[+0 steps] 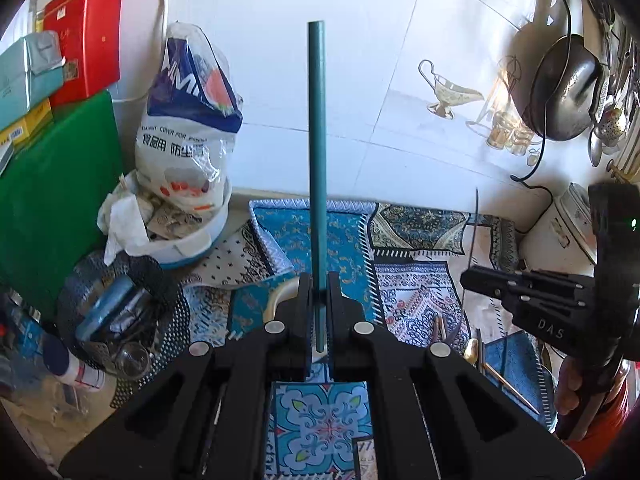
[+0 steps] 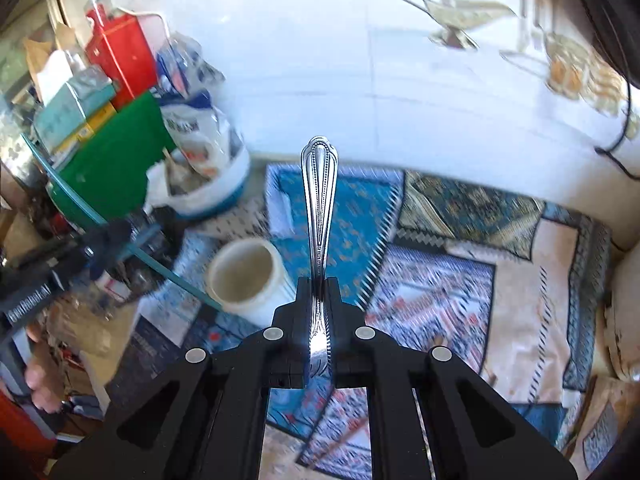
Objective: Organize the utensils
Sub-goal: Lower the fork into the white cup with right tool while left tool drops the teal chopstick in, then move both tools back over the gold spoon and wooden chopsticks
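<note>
Two utensils are being held, one in each gripper. The left gripper (image 1: 319, 292) has its two black fingers squeezed tight on one teal chopstick (image 1: 317, 152). The stick is long, thin and plain, and it points straight up and away from the fingers, in front of the white wall. The right gripper (image 2: 319, 296) is pinched on one silver utensil handle (image 2: 319, 200). The handle is shiny, with rows of tiny dots along its edges and a curvy tip. Its eating end is hidden between the fingers, so it is hard to say if it is a spoon or a fork.

One white cup (image 2: 249, 276) stands on the cloth, just left of the silver handle and lower down. It looks open at the top.

A few more thin sticks (image 1: 442, 326) lie on the cloth near the right gripper in the left view.

The counter is covered with a patterned cloth (image 1: 344, 236) in blue, white and tan. At the back left sit one white bowl (image 1: 192, 240) with a plastic bag (image 1: 188, 120) in it, one green board (image 1: 56, 200), one red box (image 1: 86, 36) and one black mesh basket (image 1: 124, 320). The wall is white tile (image 1: 400, 80) with a gold teapot picture. A dark pan (image 1: 566, 88) hangs on the right.
</note>
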